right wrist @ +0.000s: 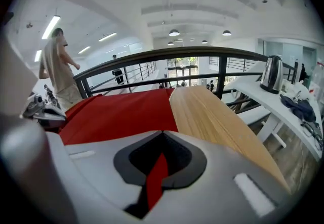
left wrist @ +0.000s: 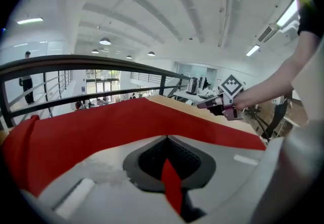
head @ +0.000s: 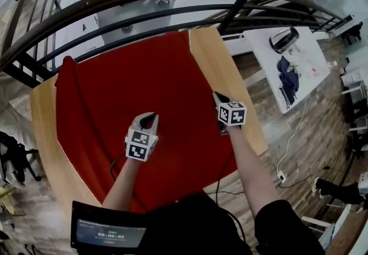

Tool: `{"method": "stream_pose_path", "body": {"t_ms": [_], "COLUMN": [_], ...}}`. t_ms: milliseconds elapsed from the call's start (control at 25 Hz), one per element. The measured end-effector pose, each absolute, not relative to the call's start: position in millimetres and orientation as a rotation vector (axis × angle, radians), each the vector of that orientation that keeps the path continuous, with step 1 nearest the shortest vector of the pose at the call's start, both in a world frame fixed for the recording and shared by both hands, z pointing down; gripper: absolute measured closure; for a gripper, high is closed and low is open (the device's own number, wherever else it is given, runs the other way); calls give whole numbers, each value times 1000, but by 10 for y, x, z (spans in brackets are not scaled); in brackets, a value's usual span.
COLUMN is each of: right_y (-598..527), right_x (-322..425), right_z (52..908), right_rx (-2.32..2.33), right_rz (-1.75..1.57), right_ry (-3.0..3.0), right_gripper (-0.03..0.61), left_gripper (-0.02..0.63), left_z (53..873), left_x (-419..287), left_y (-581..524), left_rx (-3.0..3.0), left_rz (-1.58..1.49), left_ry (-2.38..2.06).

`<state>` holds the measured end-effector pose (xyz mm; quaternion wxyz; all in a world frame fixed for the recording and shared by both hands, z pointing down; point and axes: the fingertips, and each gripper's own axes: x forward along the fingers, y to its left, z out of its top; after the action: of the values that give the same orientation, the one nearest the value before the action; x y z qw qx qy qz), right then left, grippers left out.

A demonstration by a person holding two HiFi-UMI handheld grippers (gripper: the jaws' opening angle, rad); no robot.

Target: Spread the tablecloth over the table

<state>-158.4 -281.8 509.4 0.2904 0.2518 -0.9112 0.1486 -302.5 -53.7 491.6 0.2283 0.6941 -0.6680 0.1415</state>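
Left gripper (head: 150,118) and right gripper (head: 219,98) are both clamping shut on pinches of the red tablecloth (head: 132,84). It's lying skewed on the wooden table (head: 214,58), leaving the right strip bare. Looks mid-spread. The next move is probably tugging the cloth rightward and squaring it.

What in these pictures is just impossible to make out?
- Near edge of the tablecloth: head view, hidden behind the wearer's arms and body.
- Things on the white side table: head view, too small to name.
- Person by the railing: left gripper view, too small for detail.
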Motion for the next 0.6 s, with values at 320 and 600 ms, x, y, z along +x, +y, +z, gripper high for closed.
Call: {"method": "stream_pose_path", "body": {"t_ms": [320, 600], "right_y": [-3572, -4318], "right_x": [-1536, -2309], "right_z": [5021, 4944], "right_rx": [589, 337], "right_rz": [400, 265], "right_ry": [-2512, -2586], "right_gripper": [569, 569], "left_gripper": [607, 609], "left_z": [5352, 5740], "left_x": [-2223, -2255], "left_y": [-974, -1148], "left_rx": [1674, 1361], "left_rz": [427, 497], "left_ry": [-1892, -1954]}}
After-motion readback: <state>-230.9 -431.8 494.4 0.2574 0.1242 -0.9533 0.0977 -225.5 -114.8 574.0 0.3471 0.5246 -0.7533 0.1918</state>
